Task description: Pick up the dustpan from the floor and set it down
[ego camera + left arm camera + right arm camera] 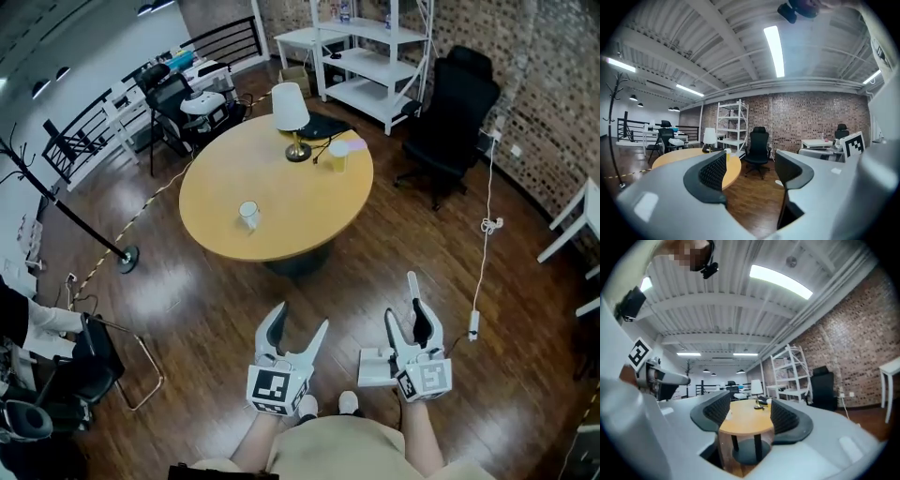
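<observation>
**Desk ahead, tools in front**

The desk point(225, 192) stands on the floor. On it, the lamp point(291, 112) is at the far edge, the far cup point(337, 155) just right of it and the near cup point(248, 215) toward the front. The chair point(455, 108) is right of the desk, with the shelf point(375, 56) behind. The left tool point(302, 317) and right tool point(403, 305) are side by side before the desk.

An office, loft-like in finish — a brick wall point(553, 103) runs down the right of the head view, over dark wood flooring point(187, 291). A round meeting table point(281, 202) at centre carries a lamp point(291, 117) and a mug point(248, 215). A black swivel chair point(455, 108) stands upper right, white shelving point(370, 47) top centre. Strip lights point(774, 49) — seen in the left gripper view — line the ribbed ceiling point(717, 42).
</observation>
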A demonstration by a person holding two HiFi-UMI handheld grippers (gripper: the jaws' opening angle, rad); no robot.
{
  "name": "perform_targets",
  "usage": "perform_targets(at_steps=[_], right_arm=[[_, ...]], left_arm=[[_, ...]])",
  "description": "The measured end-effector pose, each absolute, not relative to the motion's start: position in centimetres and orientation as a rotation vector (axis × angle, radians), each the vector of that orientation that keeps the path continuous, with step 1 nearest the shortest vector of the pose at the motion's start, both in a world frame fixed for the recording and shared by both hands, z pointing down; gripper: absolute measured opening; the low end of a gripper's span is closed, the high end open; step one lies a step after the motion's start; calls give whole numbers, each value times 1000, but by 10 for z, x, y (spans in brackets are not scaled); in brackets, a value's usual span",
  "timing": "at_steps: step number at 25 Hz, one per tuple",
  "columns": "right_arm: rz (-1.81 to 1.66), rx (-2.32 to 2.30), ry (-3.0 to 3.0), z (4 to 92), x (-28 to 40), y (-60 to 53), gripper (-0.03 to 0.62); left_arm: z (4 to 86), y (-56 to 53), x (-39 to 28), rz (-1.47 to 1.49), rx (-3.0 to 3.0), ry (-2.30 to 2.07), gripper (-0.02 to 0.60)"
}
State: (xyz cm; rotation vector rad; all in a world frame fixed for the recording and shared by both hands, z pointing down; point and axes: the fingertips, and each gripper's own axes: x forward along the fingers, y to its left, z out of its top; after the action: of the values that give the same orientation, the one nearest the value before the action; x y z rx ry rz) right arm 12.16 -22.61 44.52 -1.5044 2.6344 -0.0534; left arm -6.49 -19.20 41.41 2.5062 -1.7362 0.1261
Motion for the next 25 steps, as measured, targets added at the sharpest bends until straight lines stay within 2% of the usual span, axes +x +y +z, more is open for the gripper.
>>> perform_targets(at_steps=[2, 5, 14, 25], right_arm=[[66, -1369, 2697, 407, 84, -219, 372], [136, -1279, 2721, 370, 49, -216, 424], [169, -1232, 2825, 368, 0, -204, 432], [161, -1259, 2820, 369, -13, -210, 431]], left_arm=[[389, -184, -80, 42, 2511, -1787, 299], [366, -174, -106, -33, 2503, -1863, 296], [355, -164, -159, -113, 2440, -1988, 296], [337, -162, -181, -161, 2436, -1993, 296]])
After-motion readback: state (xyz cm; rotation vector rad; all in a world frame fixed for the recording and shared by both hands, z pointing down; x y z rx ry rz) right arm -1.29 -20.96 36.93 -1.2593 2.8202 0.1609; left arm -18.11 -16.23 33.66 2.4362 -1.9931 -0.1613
